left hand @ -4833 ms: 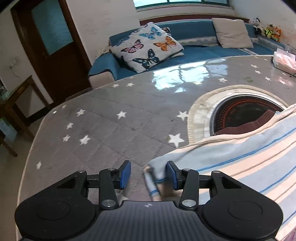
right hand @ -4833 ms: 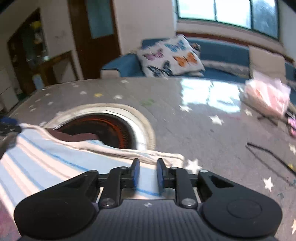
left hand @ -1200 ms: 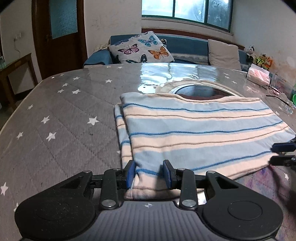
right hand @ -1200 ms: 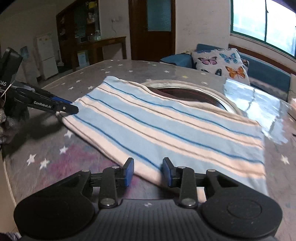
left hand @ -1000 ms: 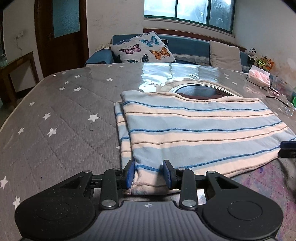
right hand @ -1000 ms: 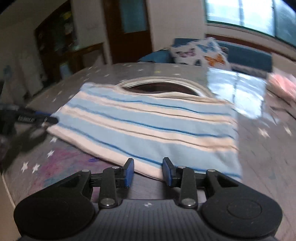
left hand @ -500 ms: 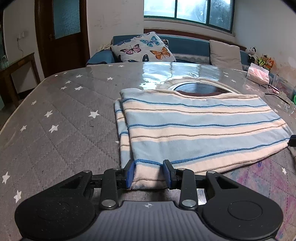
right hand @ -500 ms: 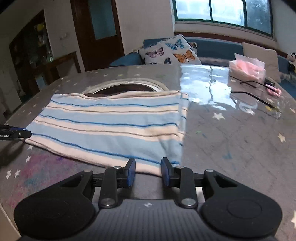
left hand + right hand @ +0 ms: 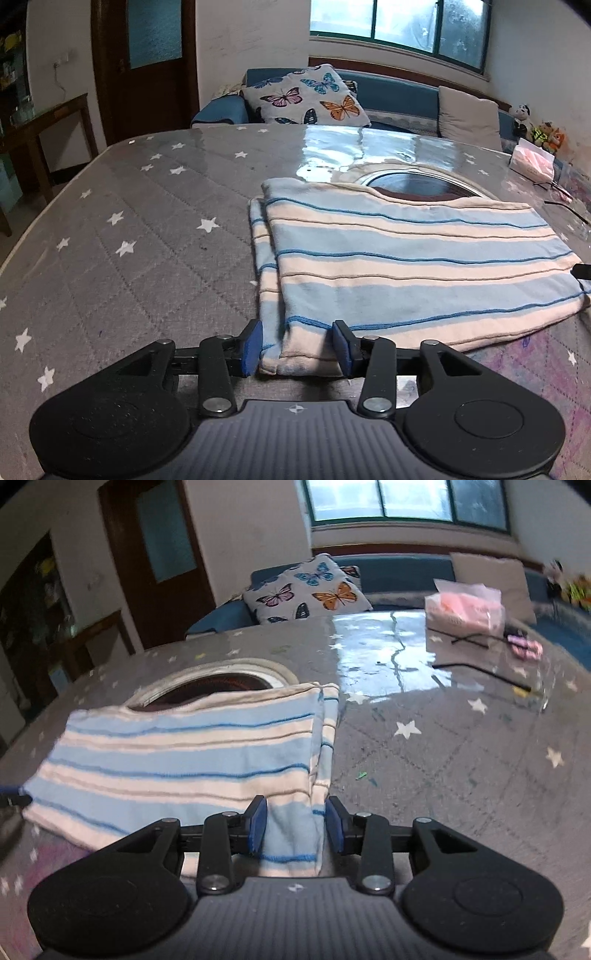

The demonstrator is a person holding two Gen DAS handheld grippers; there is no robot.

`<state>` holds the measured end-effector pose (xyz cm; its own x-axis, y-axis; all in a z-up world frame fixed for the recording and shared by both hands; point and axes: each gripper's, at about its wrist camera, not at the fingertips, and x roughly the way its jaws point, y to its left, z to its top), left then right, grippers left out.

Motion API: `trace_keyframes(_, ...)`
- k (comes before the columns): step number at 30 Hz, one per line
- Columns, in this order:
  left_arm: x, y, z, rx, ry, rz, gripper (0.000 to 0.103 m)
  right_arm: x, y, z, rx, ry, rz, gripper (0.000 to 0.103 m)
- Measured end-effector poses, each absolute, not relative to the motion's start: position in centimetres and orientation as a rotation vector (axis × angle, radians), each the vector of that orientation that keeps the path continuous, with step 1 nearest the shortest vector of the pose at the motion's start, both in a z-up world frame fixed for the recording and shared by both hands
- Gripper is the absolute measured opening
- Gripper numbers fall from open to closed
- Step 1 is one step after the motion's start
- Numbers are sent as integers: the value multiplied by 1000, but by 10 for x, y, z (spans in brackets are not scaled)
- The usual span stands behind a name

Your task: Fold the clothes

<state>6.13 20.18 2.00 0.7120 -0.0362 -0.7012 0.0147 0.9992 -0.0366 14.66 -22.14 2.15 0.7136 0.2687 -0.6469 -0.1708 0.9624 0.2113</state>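
A folded garment with light blue and cream stripes (image 9: 406, 258) lies flat on the grey star-print table cover (image 9: 147, 221). My left gripper (image 9: 297, 349) sits at its near left corner. The jaws are opening, with the corner lying between the blue pads and not pinched. My right gripper (image 9: 295, 827) sits at the near right corner of the garment (image 9: 184, 753), where two layers show. Its jaws are opening too, and a gap shows beside the right pad. Each gripper's tip shows at the edge of the other view: right gripper (image 9: 583, 271), left gripper (image 9: 11, 797).
A round rimmed opening (image 9: 221, 681) in the table lies just beyond the garment. A pink tissue pack (image 9: 463, 609) and a black cable (image 9: 480, 670) sit at the far right of the table. Behind the table is a blue sofa with a butterfly pillow (image 9: 306, 98).
My right gripper has slid along the garment's near edge to its right corner. Both pairs of pads stand wider apart. The left gripper has stayed at its corner.
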Motion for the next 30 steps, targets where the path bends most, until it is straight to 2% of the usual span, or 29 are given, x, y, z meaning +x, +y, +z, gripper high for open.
trace_keyframes(8, 64, 202, 18, -50, 793, -35, 40, 154, -231, 18, 267, 748, 235, 35)
trace_keyframes(9, 64, 203, 18, -52, 793, -35, 35, 154, -229, 18, 252, 749, 233, 29)
trace_keyframes(10, 64, 202, 18, -53, 792, -39, 31, 154, -228, 18, 242, 752, 231, 17)
trace_keyframes(12, 62, 202, 19, -64, 795, -45, 22, 155, -230, 17, 250, 758, 234, 11)
trace_keyframes(13, 61, 202, 19, -70, 797, -48, 21, 155, -232, 17, 257, 757, 237, 9)
trace_keyframes(26, 2, 181, 25, -19, 862, -179, 19, 113, -258, 27, 153, 817, 229, 8)
trace_keyframes(28, -3, 180, 28, -16, 872, -191, 23, 105, -260, 32, 116, 810, 211, 12)
trace_keyframes(30, -4, 183, 34, -3, 853, -185, 24, 100, -259, 39, 75, 775, 195, 13)
